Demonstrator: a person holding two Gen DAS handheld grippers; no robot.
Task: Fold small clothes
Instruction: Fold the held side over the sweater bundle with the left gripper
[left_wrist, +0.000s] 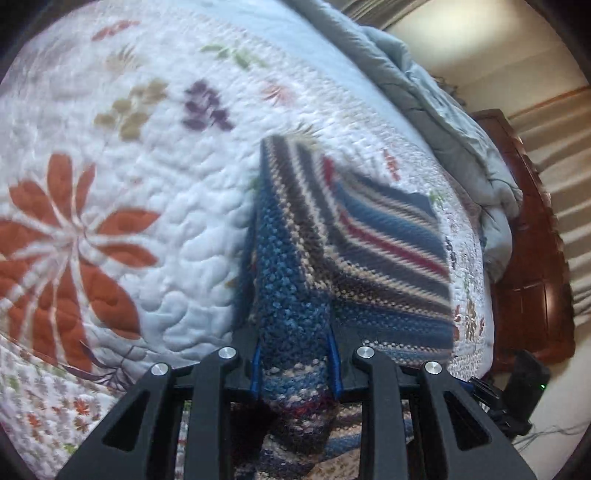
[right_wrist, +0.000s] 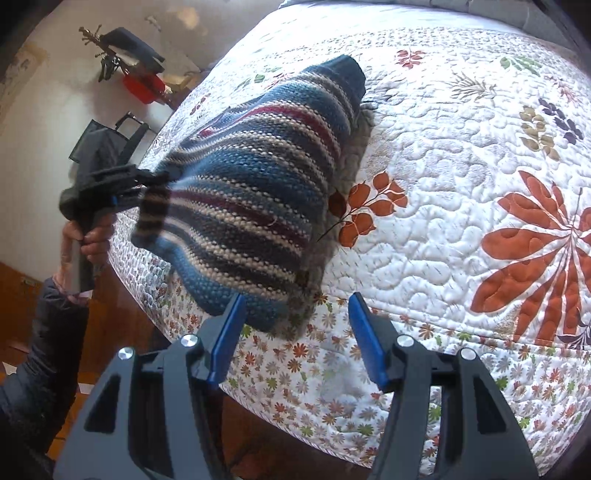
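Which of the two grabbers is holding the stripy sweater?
The left gripper, off to the left in the right wrist view: its jaws pinch the striped sweater. The right gripper is open and holds nothing.

The striped garment (right_wrist: 255, 206) is a coarse, nubbly knit, matt wool-like yarn. Under it the bed's quilt (right_wrist: 443, 155) is soft stitched cotton, puckered and printed. The grey duvet (left_wrist: 436, 92) looks smooth. The headboard (left_wrist: 532, 266) is glossy dark wood. Both grippers are matt black plastic with shiny metal pins.
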